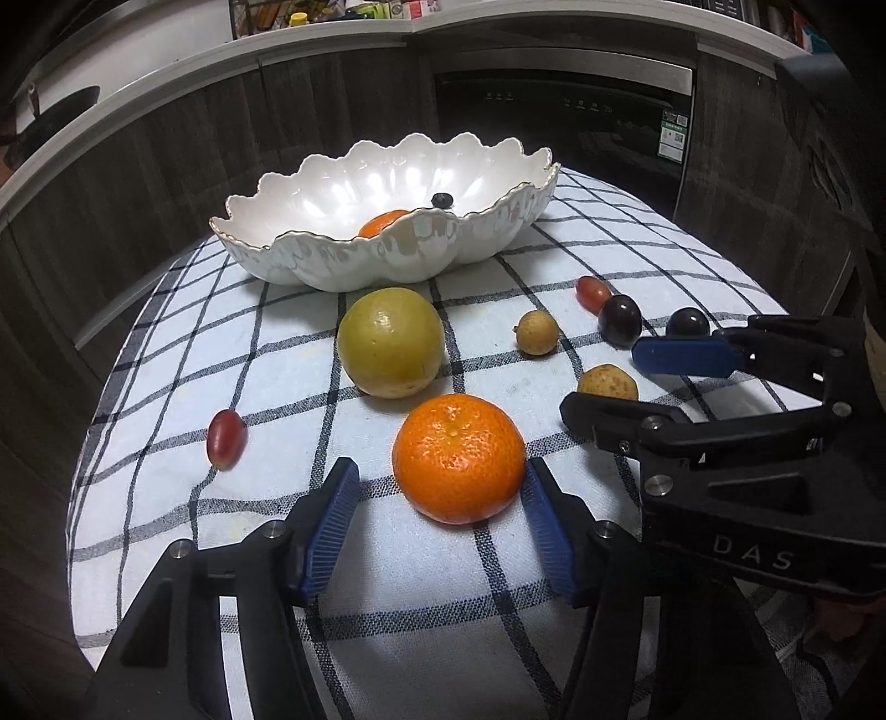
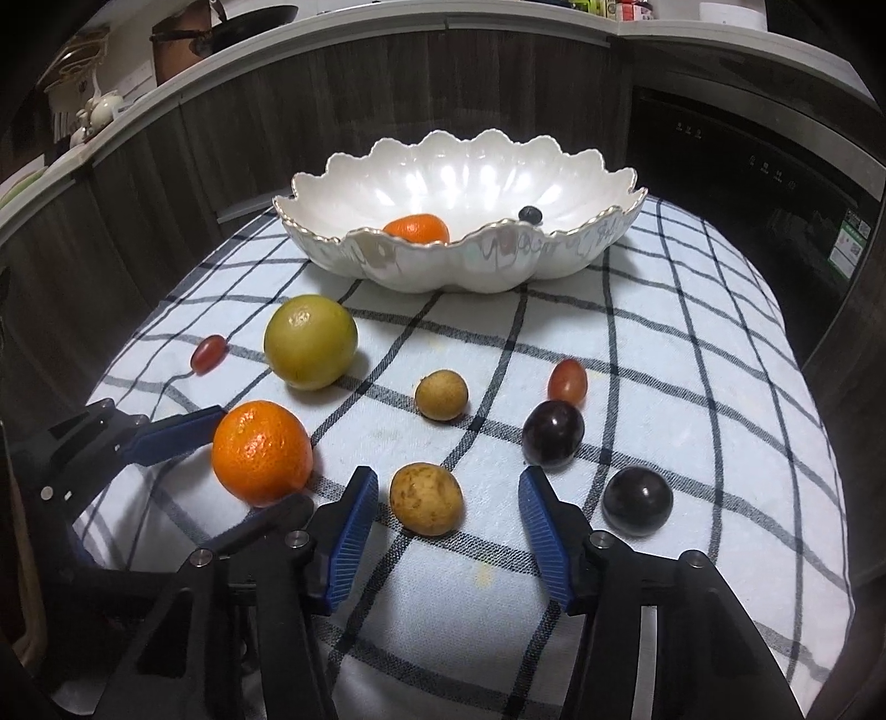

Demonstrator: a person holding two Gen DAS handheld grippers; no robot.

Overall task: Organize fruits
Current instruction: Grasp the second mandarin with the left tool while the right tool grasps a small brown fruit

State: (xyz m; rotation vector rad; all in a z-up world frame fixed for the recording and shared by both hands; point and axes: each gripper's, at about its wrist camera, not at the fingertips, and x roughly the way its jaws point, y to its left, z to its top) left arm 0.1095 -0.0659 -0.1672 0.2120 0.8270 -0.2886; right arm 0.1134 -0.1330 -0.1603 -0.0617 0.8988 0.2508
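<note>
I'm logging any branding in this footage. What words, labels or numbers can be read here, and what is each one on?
"DAS": raised letters on the black body of the right gripper, seen from the left wrist.
Green-and-white sticker on the dark appliance: print too small to read.
Packages on the counter shelf: labels blurred, unreadable.
Nothing else carries text.

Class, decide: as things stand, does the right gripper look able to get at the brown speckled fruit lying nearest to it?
Probably yes. The brown speckled fruit lies between the right gripper's open fingers, nothing blocking it; the mandarin and dark grape sit off to either side.
</note>
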